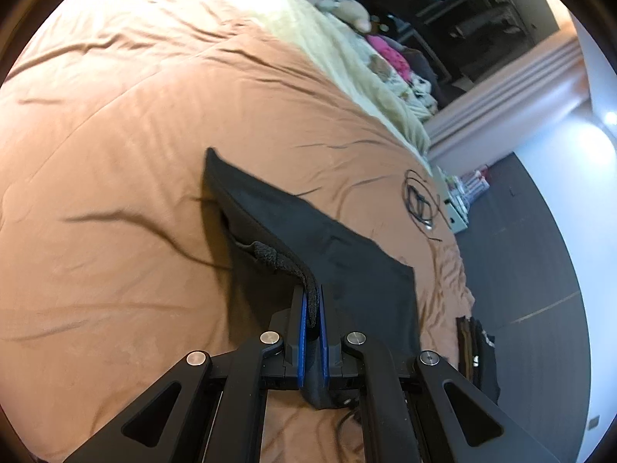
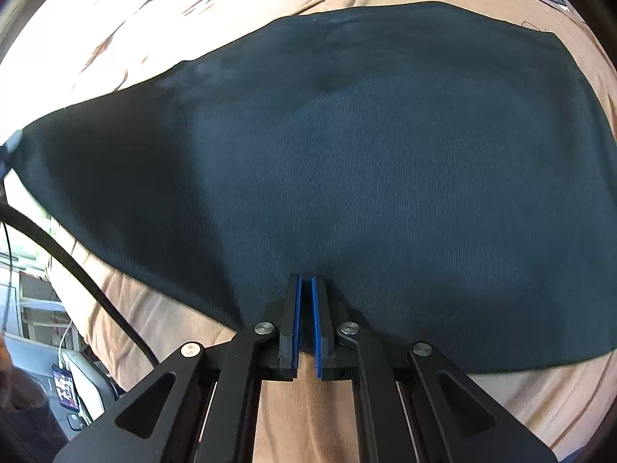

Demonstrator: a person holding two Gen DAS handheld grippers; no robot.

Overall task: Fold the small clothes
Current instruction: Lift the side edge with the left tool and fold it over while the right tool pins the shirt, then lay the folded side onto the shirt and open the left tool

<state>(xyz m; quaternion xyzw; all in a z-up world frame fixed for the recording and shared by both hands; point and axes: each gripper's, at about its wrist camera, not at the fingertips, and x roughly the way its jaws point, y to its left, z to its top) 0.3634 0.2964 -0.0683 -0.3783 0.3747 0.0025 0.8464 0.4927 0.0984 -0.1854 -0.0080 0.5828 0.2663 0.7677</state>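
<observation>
A small black garment (image 1: 308, 239) lies on a brown bedspread (image 1: 115, 154). My left gripper (image 1: 313, 299) is shut on its thick ribbed edge and lifts that edge off the bed, so the cloth rises toward the camera. In the right wrist view the same black garment (image 2: 347, 173) spreads flat across most of the frame. My right gripper (image 2: 304, 289) is shut on the garment's near edge, with the cloth pinched between the blue pads (image 2: 297, 308).
A cream blanket (image 1: 327, 46) and a pile of clothes (image 1: 389, 58) lie at the bed's far side. A coiled black cable (image 1: 418, 196) rests on the bedspread (image 2: 308, 416). Folded dark items (image 1: 474, 351) sit at the bed's right edge; grey floor (image 1: 520, 250) lies beyond.
</observation>
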